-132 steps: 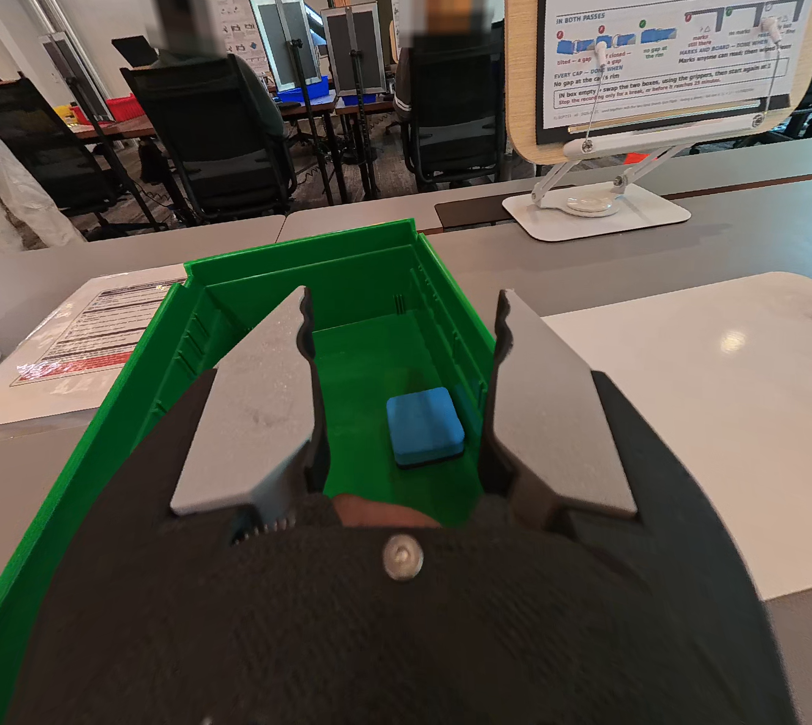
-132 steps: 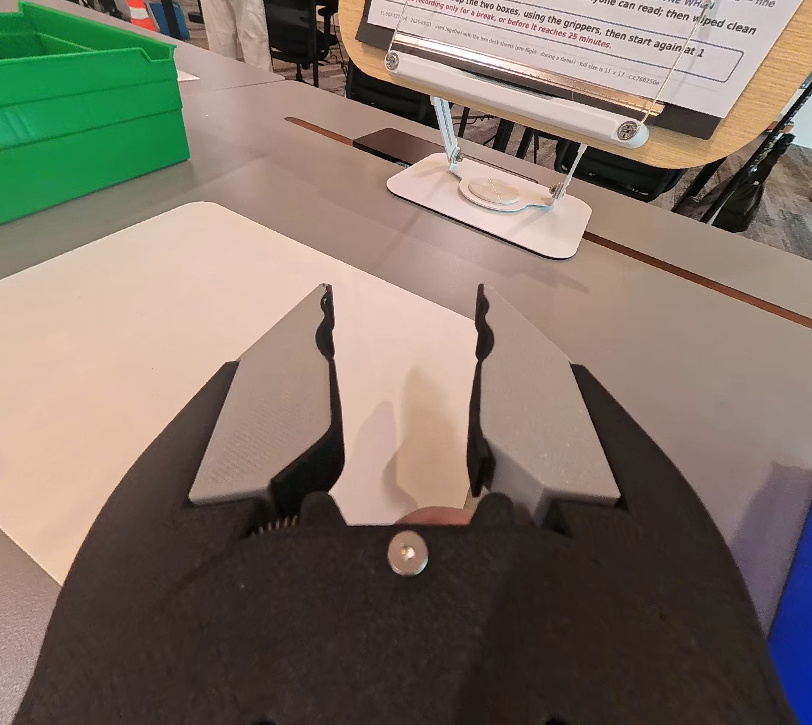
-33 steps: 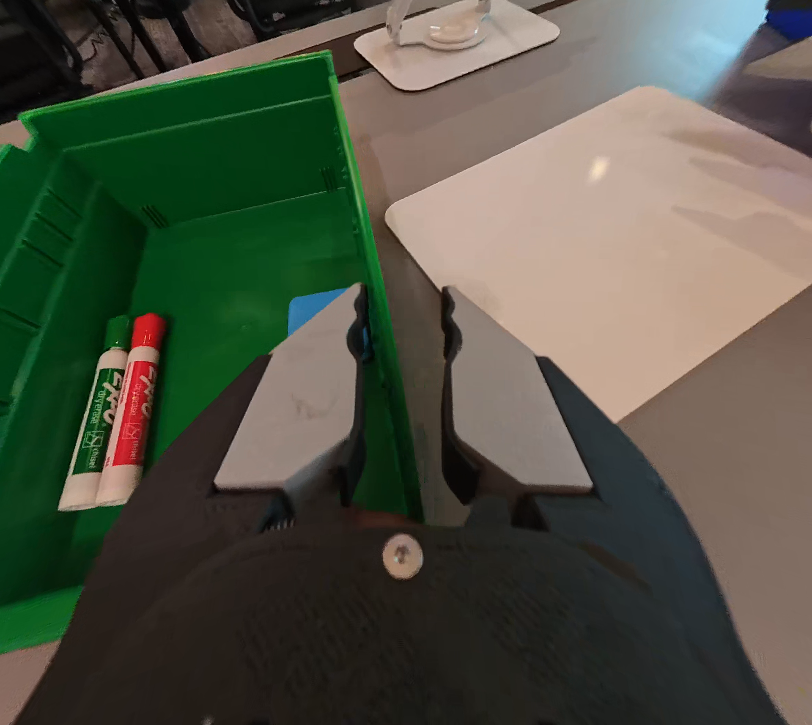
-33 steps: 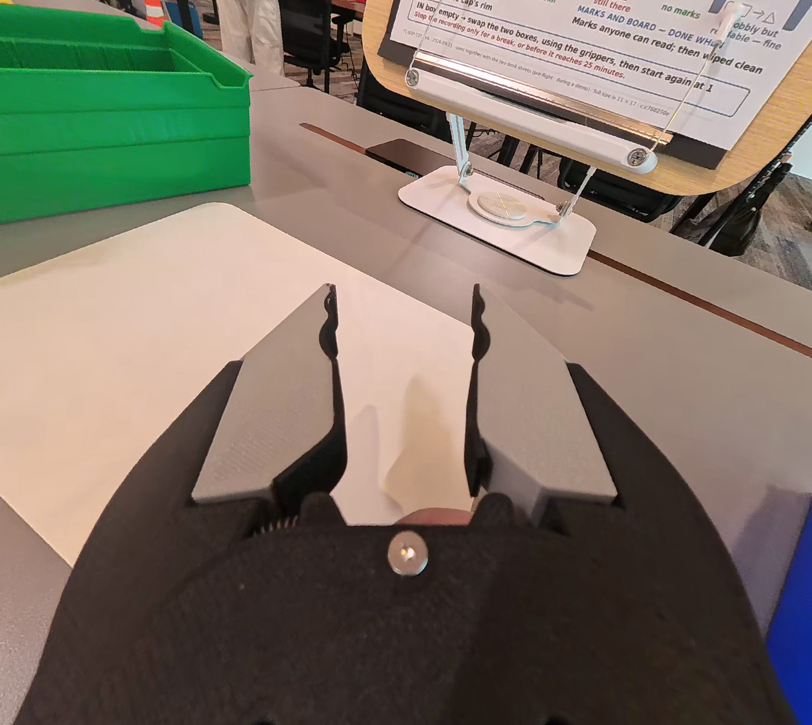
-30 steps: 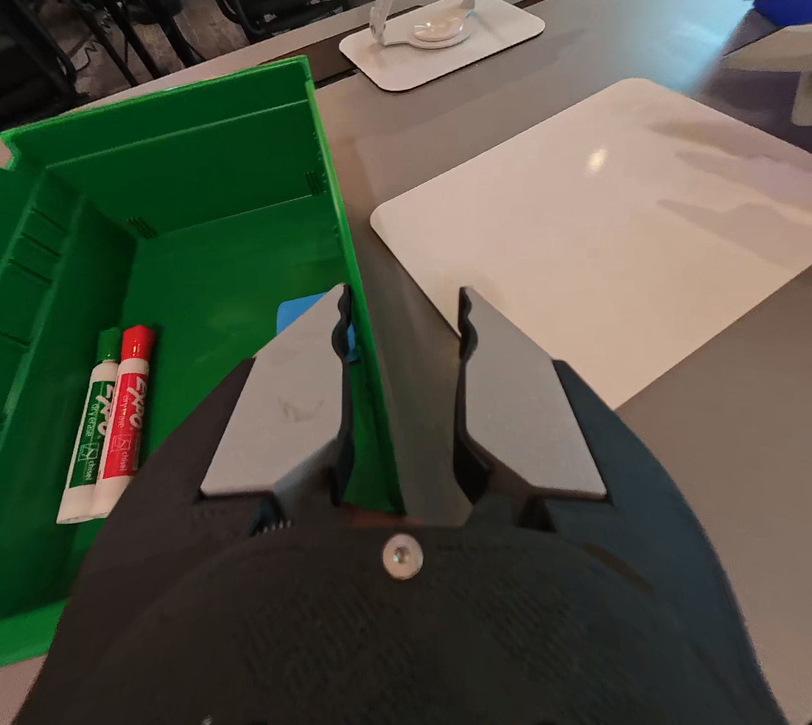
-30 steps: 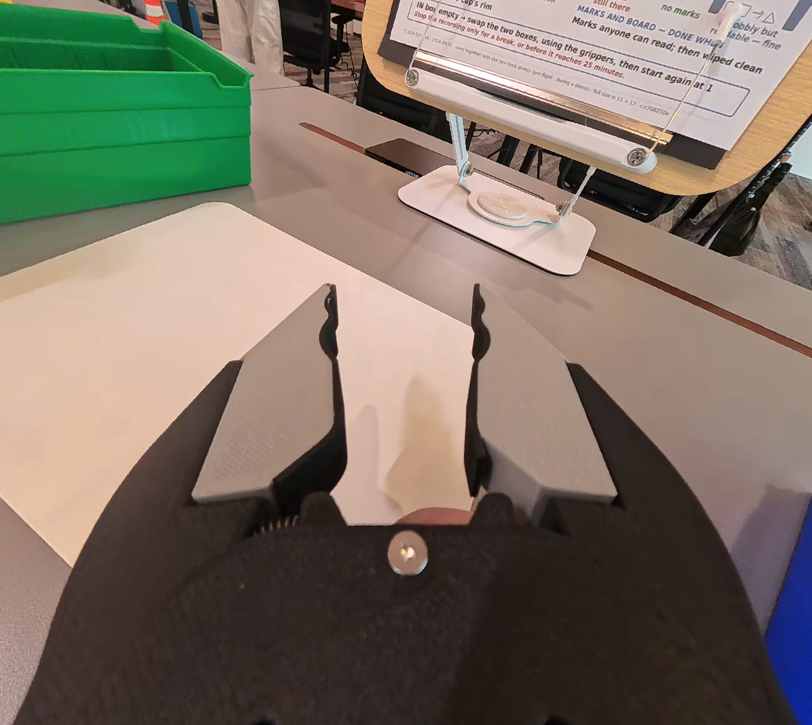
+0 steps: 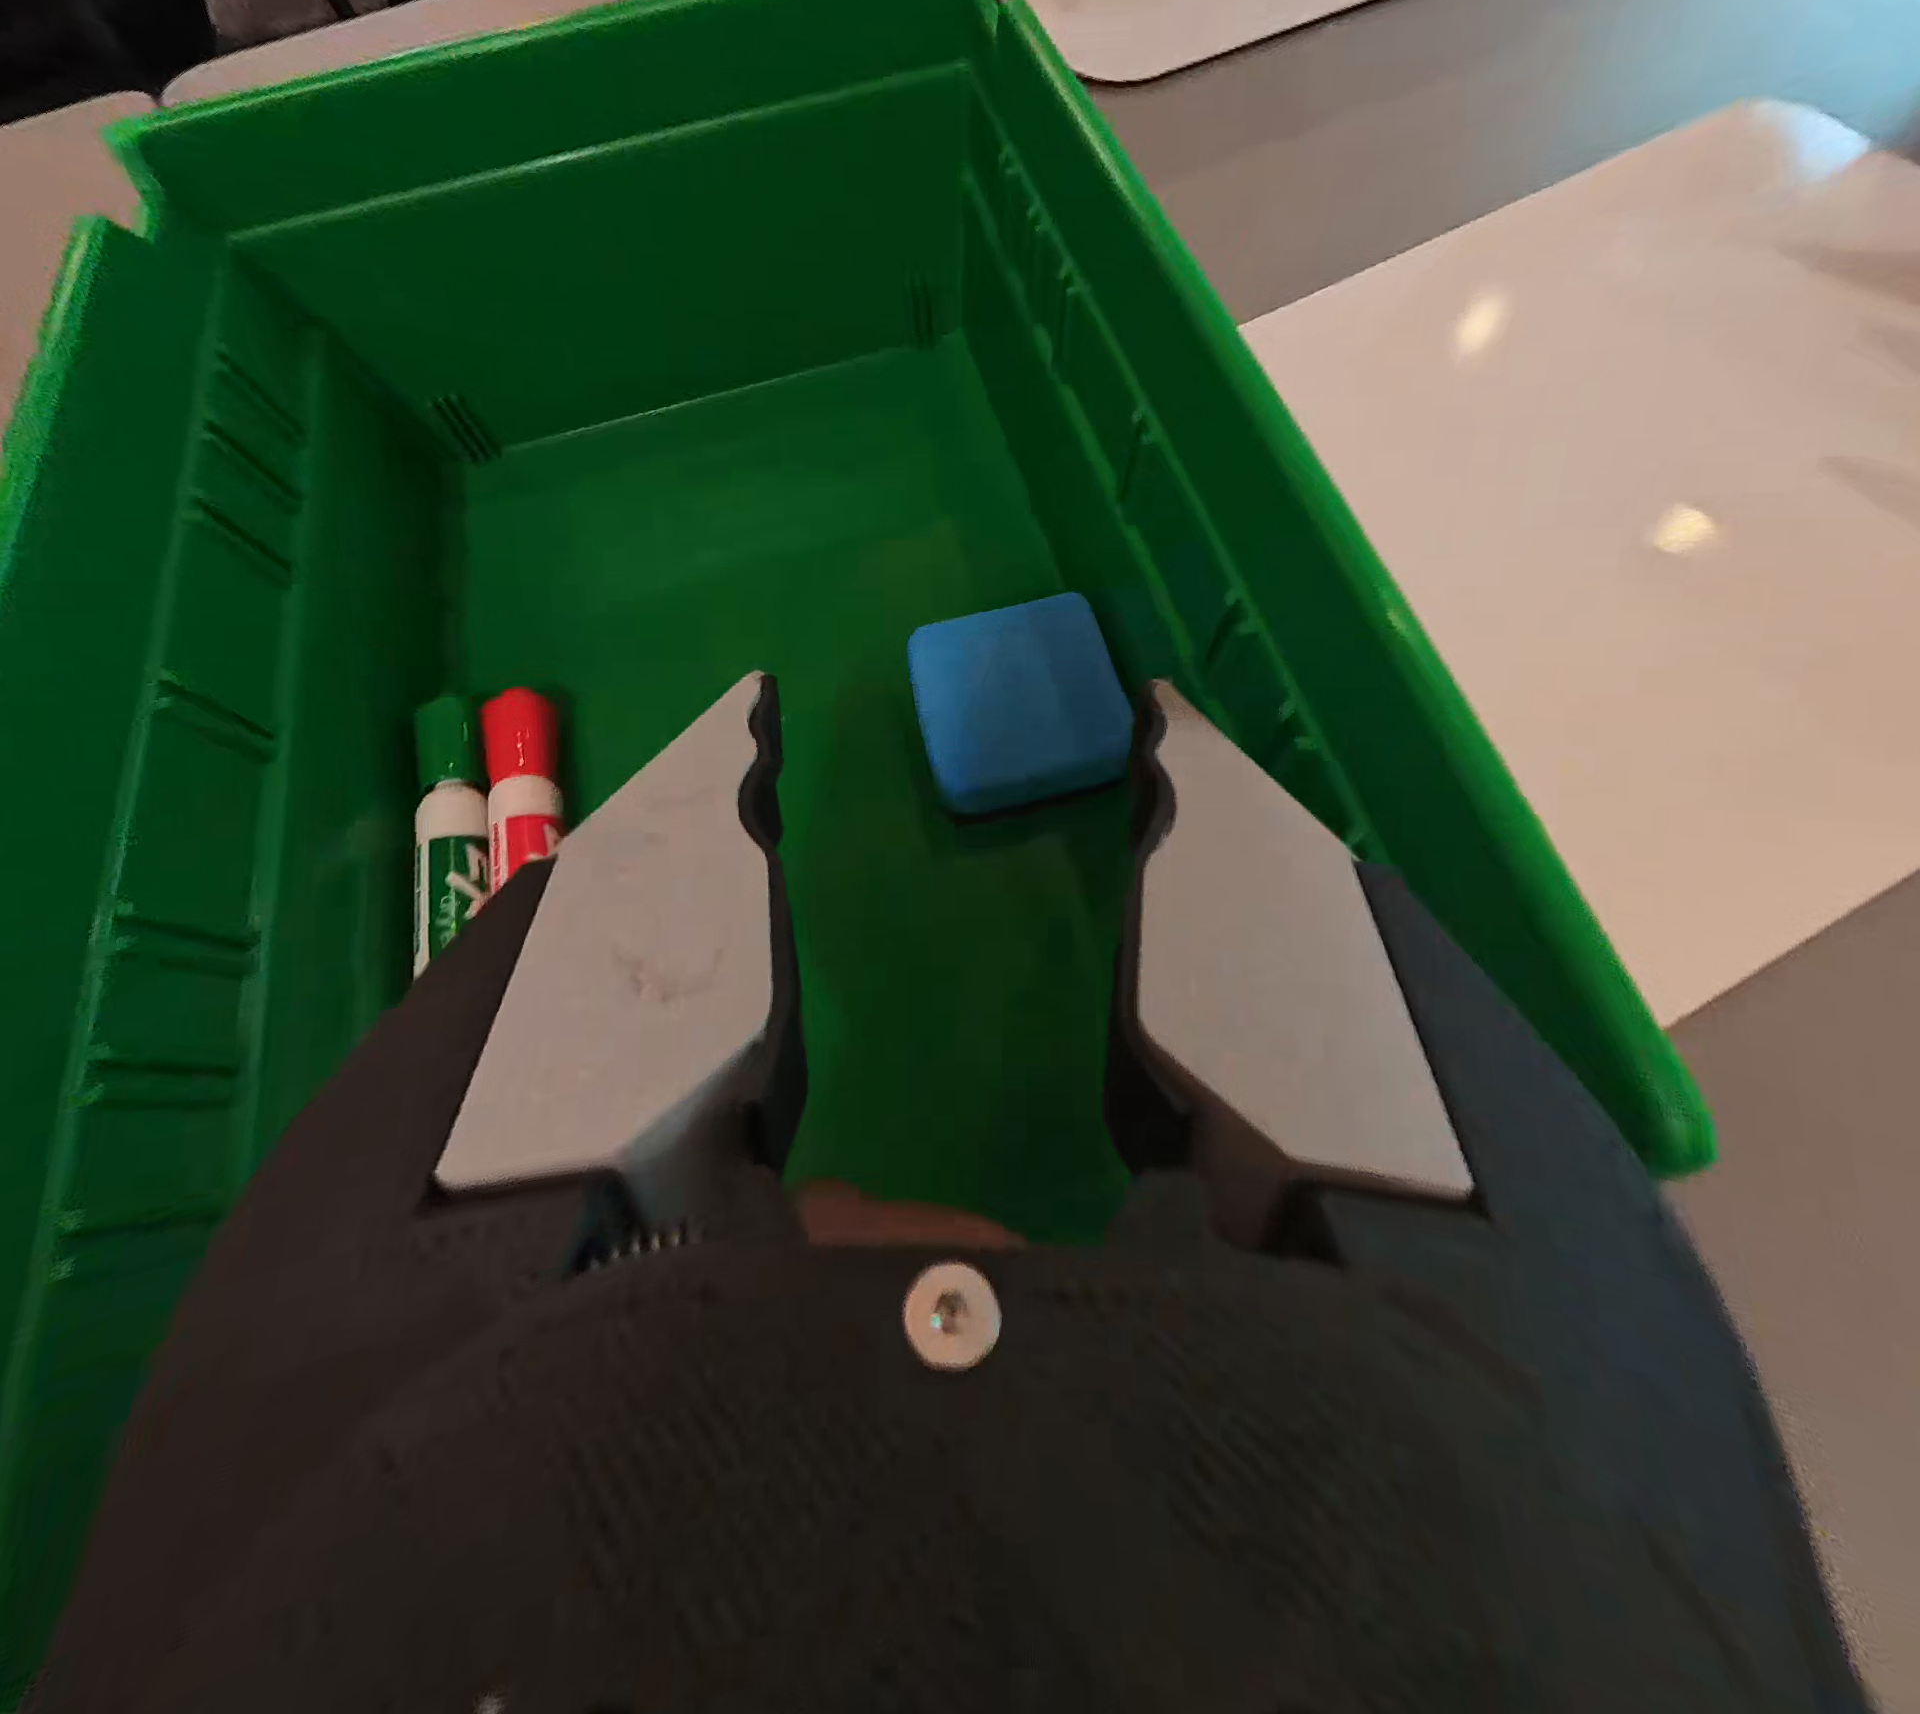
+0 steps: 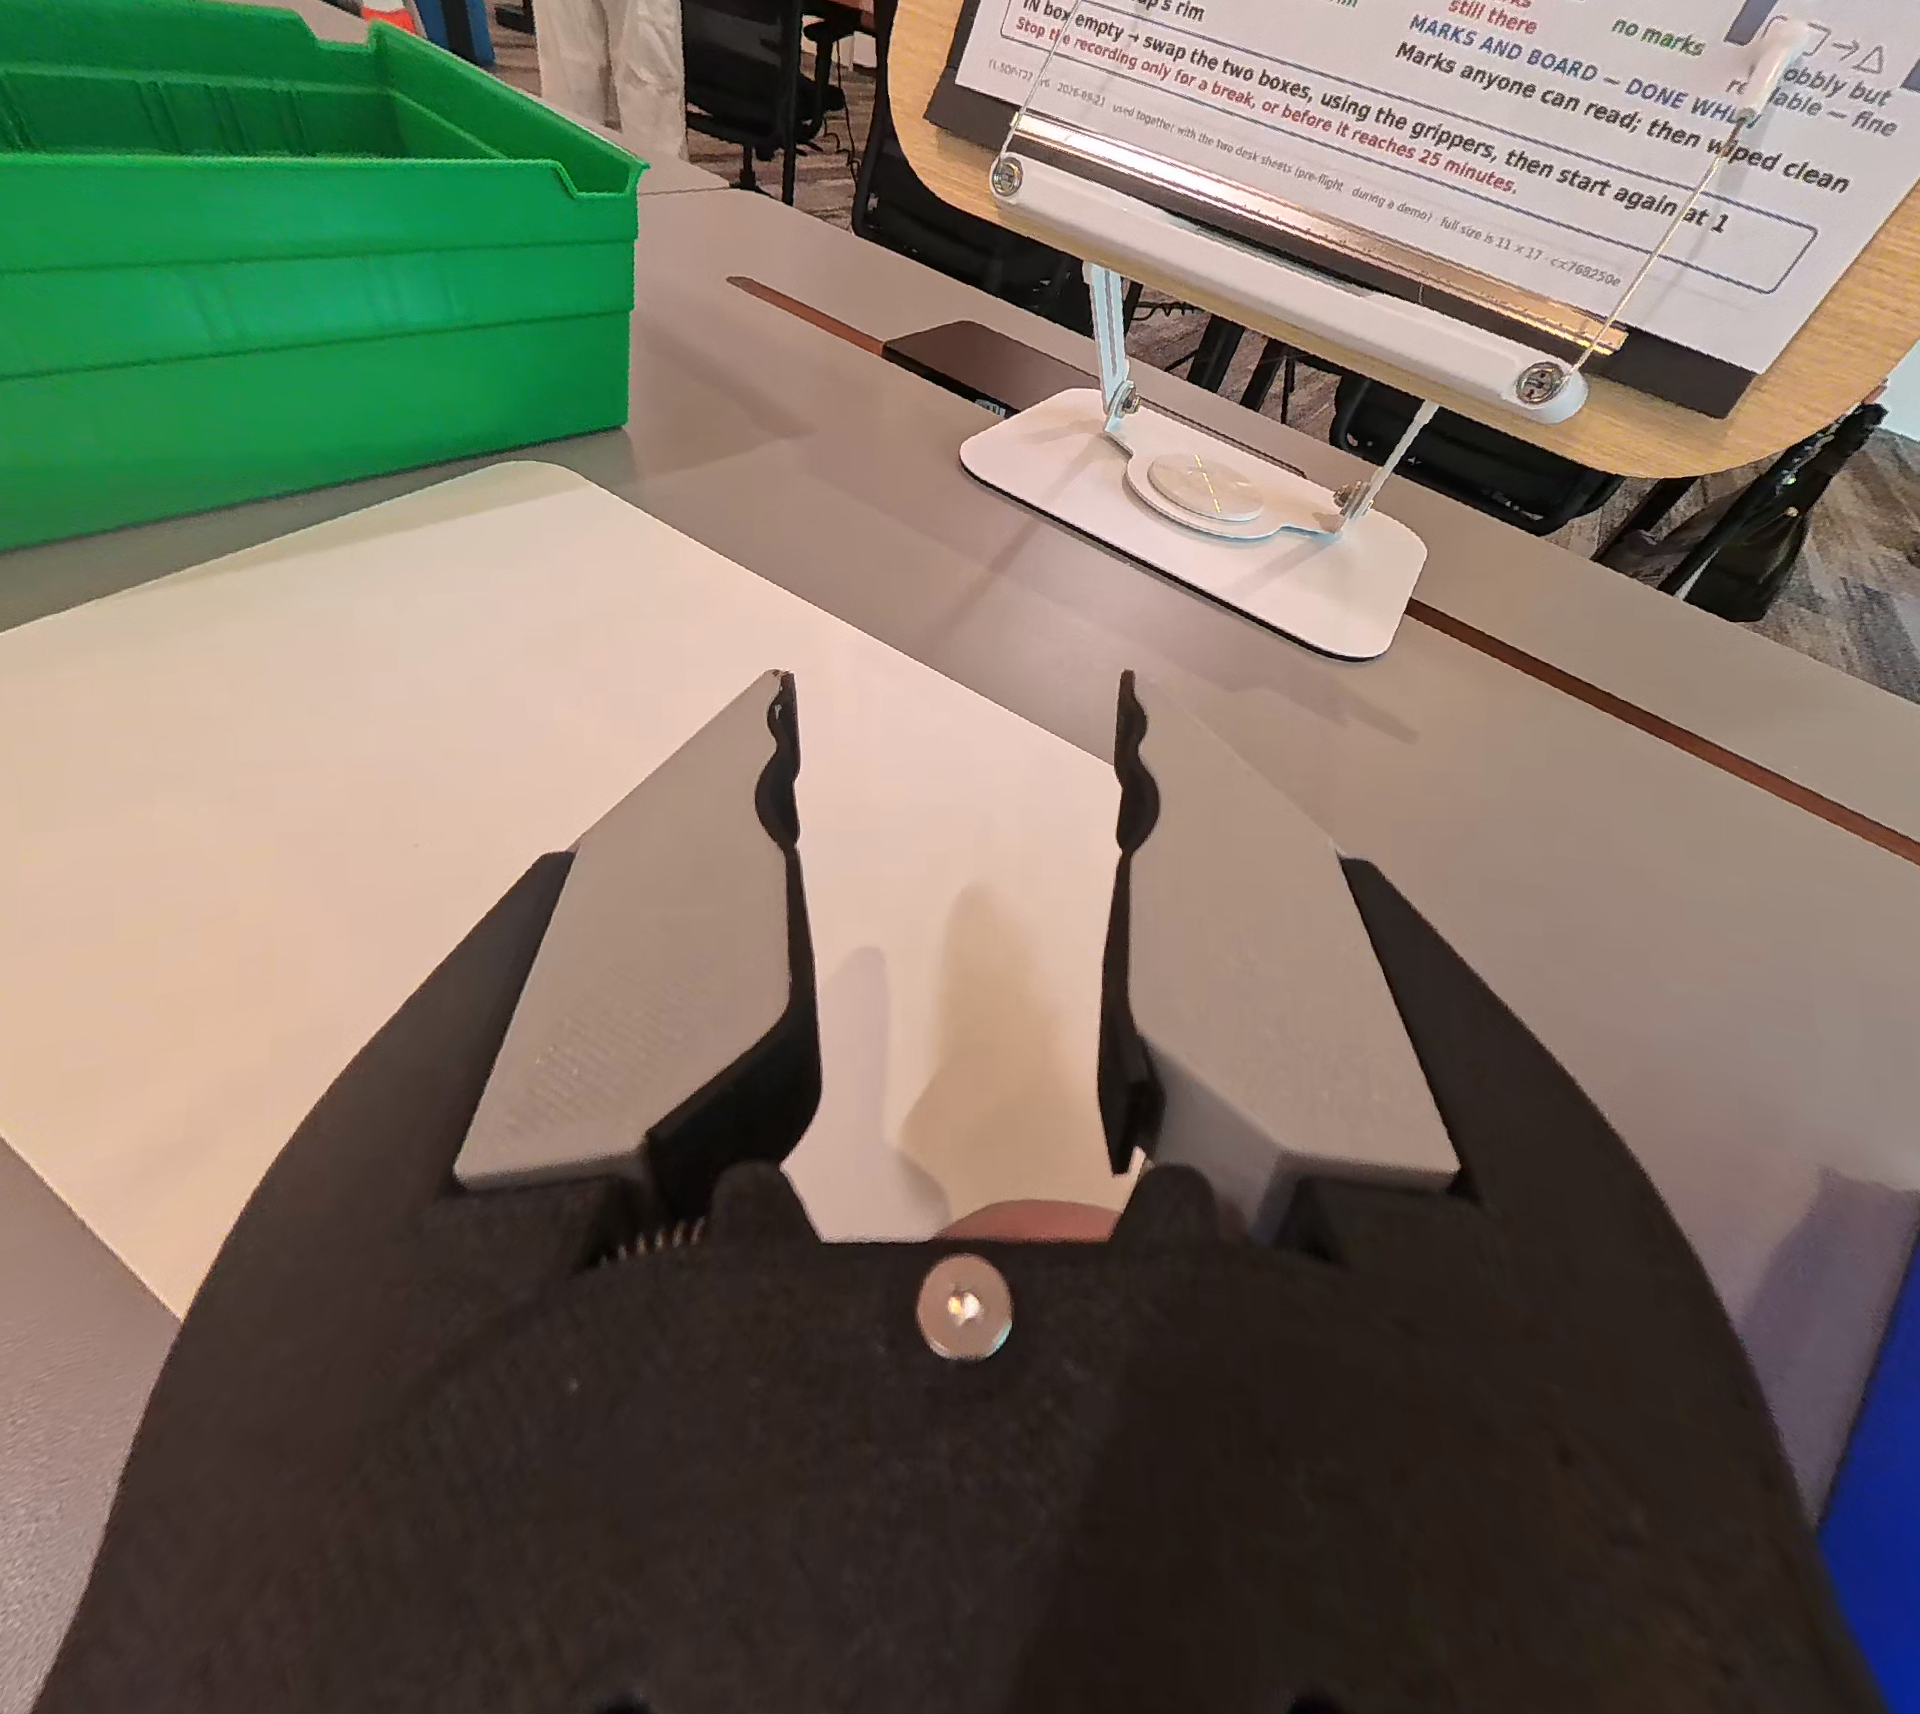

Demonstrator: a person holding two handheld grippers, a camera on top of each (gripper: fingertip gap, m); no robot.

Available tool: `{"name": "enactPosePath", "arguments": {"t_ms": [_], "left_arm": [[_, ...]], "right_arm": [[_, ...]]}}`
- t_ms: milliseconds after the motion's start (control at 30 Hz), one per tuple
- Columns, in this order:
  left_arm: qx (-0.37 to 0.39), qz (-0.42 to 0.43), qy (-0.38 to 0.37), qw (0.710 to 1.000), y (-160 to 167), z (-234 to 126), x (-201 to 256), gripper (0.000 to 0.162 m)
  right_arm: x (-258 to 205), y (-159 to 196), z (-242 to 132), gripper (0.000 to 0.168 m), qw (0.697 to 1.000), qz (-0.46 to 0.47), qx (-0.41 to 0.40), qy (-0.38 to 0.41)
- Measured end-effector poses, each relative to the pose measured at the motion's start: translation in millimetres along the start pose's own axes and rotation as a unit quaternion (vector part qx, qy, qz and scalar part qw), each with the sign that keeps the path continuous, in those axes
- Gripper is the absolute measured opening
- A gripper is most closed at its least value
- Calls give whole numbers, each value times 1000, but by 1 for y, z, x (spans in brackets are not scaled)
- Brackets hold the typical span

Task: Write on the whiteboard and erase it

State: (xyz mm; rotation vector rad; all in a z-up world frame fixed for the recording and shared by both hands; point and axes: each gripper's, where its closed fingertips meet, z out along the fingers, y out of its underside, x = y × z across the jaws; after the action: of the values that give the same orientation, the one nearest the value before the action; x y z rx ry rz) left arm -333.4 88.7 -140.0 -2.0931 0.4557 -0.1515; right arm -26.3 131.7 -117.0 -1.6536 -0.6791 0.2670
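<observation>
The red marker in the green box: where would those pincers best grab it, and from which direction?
Probably from above, across the white barrel just below the cap. The red marker lies flat on the floor of the green box, tight against a green marker, so one finger must wedge between them. The left gripper hovers open nearby.

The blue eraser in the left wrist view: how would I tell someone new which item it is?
Find the open green plastic bin left of the white whiteboard. On its floor near the right wall lies the small blue square eraser block, just ahead of the open left gripper. Its neighbours, the green-capped marker and red-capped marker, are slim white tubes.
</observation>
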Motion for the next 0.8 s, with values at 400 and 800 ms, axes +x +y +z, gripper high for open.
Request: {"name": "enactPosePath", "arguments": {"t_ms": [400, 800], "left_arm": [[-45, 43, -20, 998, -10, 15, 10, 62], [-184, 62, -3, 981, 22, 38, 10, 52]], "right_arm": [[-11, -6, 0, 59, 1000, -8, 9, -16], [-20, -16, -3, 59, 999, -3, 28, -37]]}}
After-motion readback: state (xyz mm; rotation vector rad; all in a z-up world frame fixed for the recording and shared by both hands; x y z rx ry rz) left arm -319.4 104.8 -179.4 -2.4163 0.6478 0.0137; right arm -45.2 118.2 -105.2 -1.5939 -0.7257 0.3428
